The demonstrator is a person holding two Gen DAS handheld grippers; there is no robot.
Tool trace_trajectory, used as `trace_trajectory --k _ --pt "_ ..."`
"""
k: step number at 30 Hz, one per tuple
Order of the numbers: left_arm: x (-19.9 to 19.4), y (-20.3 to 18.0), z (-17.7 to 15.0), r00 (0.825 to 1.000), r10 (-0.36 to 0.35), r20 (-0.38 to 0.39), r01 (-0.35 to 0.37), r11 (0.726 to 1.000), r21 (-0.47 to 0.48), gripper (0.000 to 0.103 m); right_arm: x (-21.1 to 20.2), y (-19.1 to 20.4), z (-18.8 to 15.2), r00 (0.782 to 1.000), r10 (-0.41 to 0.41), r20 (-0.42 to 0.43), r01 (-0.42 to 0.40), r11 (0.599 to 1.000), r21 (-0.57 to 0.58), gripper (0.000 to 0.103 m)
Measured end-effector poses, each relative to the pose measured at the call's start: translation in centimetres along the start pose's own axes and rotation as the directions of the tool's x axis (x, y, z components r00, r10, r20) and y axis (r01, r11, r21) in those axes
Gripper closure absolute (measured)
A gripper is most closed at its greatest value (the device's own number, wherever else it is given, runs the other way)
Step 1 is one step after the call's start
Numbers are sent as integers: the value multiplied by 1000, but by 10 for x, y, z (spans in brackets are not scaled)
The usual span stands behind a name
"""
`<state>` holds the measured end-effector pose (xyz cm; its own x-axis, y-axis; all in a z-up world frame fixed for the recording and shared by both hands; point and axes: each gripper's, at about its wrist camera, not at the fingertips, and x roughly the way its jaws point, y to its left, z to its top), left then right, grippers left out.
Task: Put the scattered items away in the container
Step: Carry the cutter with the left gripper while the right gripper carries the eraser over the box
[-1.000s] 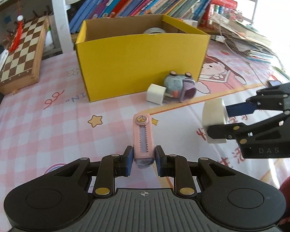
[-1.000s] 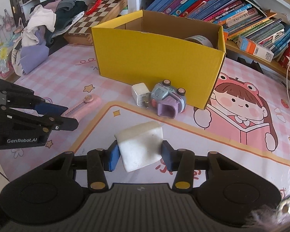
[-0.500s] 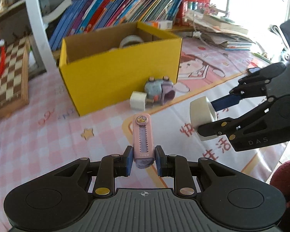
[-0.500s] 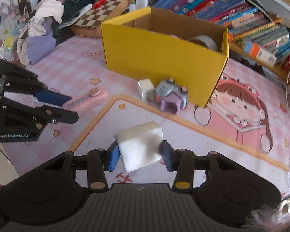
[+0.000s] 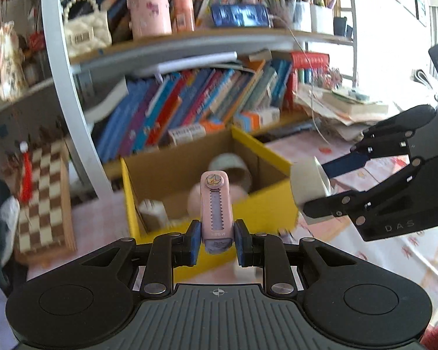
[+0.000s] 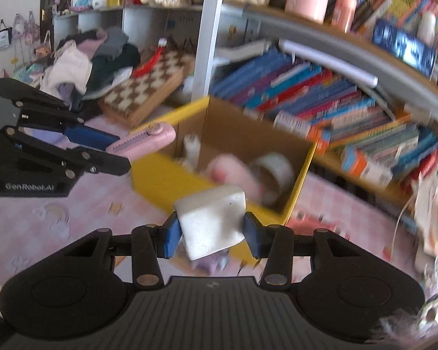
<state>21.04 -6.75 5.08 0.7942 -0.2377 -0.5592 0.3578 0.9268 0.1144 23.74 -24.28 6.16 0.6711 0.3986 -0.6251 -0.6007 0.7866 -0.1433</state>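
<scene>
My left gripper (image 5: pixel 214 240) is shut on a pink utility knife (image 5: pixel 216 204), held in the air in front of the yellow cardboard box (image 5: pixel 265 215). My right gripper (image 6: pixel 211 233) is shut on a white block (image 6: pixel 211 223), also raised just before the box (image 6: pixel 157 179). Each gripper shows in the other's view: the right one with the block (image 5: pixel 308 186), the left one with the knife (image 6: pixel 143 143). Inside the box lie a tape roll (image 6: pixel 274 172), a pink item (image 6: pixel 233 175) and a small white item (image 5: pixel 153 210).
A bookshelf full of books (image 5: pixel 195 108) stands right behind the box. A chessboard (image 5: pixel 42 195) lies to the left, with a pile of clothes (image 6: pixel 87 61) beyond it. A purple toy (image 6: pixel 210 261) shows under the right gripper. Stacked papers (image 5: pixel 350 108) lie at right.
Both grippers have lifted with their loads and moved towards the box; the view now looks down into its open top. The knife and the block have left the mat.
</scene>
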Motion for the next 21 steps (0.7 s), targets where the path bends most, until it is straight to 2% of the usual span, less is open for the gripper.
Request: trace_trajectory --k 5,10,17,21 --pt "13 6 18 1000 21 14 -22 999 27 80 8 -17 33 999 -14 48 17 998 -52 60" --pt "38 16 34 999 32 -14 -31 998 46 80 30 -31 58 998 -18 56 24 994 -103 60" --pt "81 31 53 996 59 -68 -56 997 43 80 83 -45 85 999 -28 26 32 986 -163 60" --pt "106 37 59 991 71 -113 -65 996 56 80 117 -50 95 999 -25 -20 20 977 -213 60"
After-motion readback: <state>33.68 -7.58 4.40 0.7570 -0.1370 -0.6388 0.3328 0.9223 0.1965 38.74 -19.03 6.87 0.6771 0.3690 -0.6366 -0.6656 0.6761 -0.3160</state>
